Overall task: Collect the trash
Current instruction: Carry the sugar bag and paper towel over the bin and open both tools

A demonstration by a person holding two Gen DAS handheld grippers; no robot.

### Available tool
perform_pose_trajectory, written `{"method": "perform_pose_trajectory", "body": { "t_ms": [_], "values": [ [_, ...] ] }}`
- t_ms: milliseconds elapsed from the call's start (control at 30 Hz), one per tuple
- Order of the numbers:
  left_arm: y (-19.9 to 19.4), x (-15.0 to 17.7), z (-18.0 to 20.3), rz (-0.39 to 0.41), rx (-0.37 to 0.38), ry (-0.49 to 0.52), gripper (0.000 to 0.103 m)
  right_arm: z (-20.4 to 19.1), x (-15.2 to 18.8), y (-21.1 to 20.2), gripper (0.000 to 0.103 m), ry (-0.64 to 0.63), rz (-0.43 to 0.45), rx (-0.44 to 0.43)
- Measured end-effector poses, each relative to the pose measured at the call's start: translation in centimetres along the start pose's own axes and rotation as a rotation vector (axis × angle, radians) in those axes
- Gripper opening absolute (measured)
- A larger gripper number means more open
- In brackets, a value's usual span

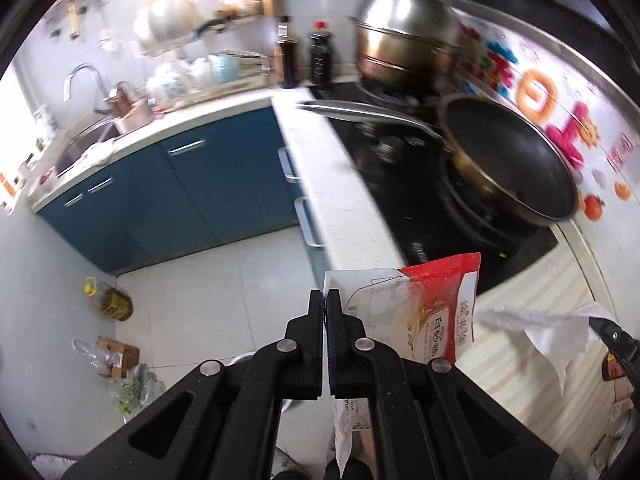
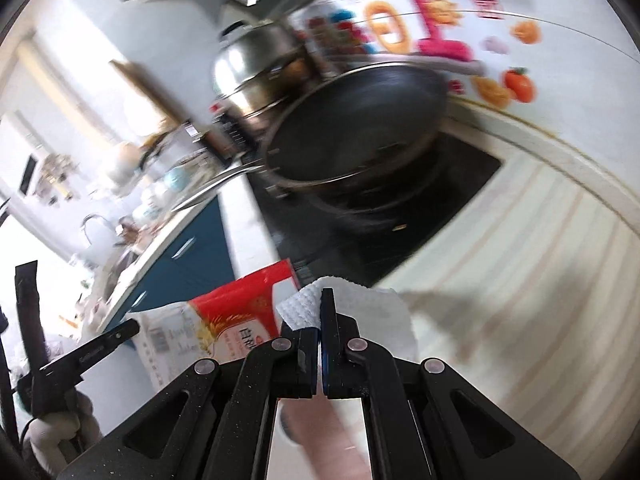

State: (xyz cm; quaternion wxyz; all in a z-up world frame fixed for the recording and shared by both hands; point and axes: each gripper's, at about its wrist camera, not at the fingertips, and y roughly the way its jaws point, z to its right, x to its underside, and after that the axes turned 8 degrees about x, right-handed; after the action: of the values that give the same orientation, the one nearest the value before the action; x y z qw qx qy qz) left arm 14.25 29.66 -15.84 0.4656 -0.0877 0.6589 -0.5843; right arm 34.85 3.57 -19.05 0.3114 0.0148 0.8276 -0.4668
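Trash: one bag [image 1: 432, 304], one tissue [image 2: 360, 312]

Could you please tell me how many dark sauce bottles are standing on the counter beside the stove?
2. One dark bottle stands by the wall at the counter's corner; the red-capped bottle stands just right of it, beside the steel steamer pot. Others may be hidden.

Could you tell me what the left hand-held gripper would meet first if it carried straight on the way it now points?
Probably the edge of the white counter beside the black hob. The left hand-held gripper, shut on the red and white packet, points just at that front edge, so it might instead slip past to the floor; depth is unclear.
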Motion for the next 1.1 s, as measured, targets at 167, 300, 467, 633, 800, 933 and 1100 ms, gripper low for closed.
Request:
{"method": "perform_pose_trajectory", "body": {
  "t_ms": [167, 300, 467, 633, 800, 933, 1100],
  "values": [
    [-2.2, 1.7, -6.9, 0.026, -0.066, -0.080, 0.000, -5.8, 2.2, 0.7, 0.001, -0.043, -0.045, -0.102],
    [-3.0, 3.9, -12.1, 0.016, -0.121, -0.144, 0.000, -11.3, 4.8, 2.2, 0.001, -0.118, -0.106, -0.155],
    [-2.3, 6.8, -17.9, -0.020, -0.192, -0.217, 0.000, -16.7, 9.4, 6.1, 0.001, -0.180, -0.211, -0.173],
    [1.2, 10.6, -23.6, -0.092, -0.241, -0.296, 0.000, -19.8, 14.9, 12.5, 0.001, -0.200, -0.343, -0.146],
    [7.7, 15.2, -28.5, -0.174, -0.260, -0.364, 0.000, -21.6, 22.2, 20.6, 0.001, -0.235, -0.460, -0.091],
    [15.5, 19.9, -31.9, -0.244, -0.272, -0.412, 0.000, -20.7, 28.0, 28.1, 0.001, -0.215, -0.537, -0.058],
    [24.7, 25.3, -35.4, -0.312, -0.293, -0.459, 0.000, -18.0, 36.4, 40.0, 0.001, -0.178, -0.642, -0.013]
  ]
}}
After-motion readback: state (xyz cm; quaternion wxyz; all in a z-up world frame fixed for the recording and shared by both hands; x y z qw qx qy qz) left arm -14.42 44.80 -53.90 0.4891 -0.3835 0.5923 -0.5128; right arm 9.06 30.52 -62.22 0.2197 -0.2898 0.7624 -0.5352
